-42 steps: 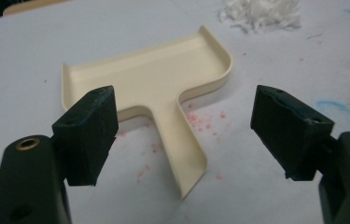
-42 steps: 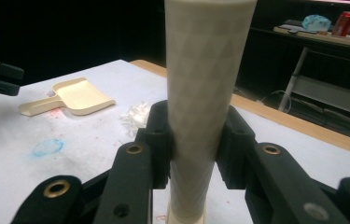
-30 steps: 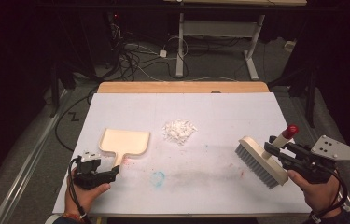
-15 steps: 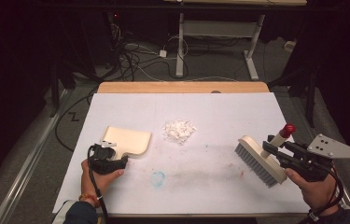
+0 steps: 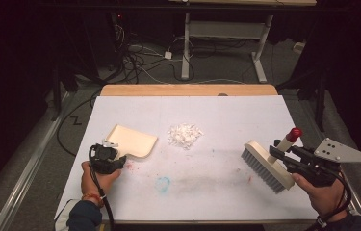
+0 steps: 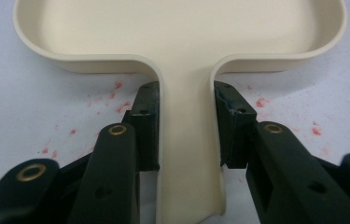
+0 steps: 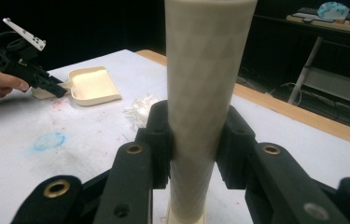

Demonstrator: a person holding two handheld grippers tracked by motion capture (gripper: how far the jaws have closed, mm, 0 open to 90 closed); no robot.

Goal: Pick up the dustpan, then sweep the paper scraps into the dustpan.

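A cream dustpan (image 5: 132,140) lies flat on the white table, left of centre, with its handle toward the person. My left gripper (image 5: 120,159) has just closed on that handle. In the left gripper view the pads press both sides of the dustpan's handle (image 6: 185,154), which runs between the jaws of my left gripper (image 6: 185,100). A pile of white scraps (image 5: 184,134) sits in the middle. At the right, my right gripper (image 5: 277,153) is shut on the red-tipped handle of a cream brush (image 5: 264,166), held above the table. The brush handle (image 7: 205,70) stands upright in my right gripper (image 7: 193,126).
A blue smear (image 5: 162,183) and red specks (image 6: 116,105) mark the white table (image 5: 236,110). A wooden strip (image 5: 187,90) runs along its far edge. Beyond it lie cables and desk legs on a dark floor. The dustpan (image 7: 93,85) and scraps (image 7: 140,112) lie ahead of the brush.
My left gripper moved forward to the dustpan's handle and its jaws closed on it. The right gripper and brush stayed where they were.
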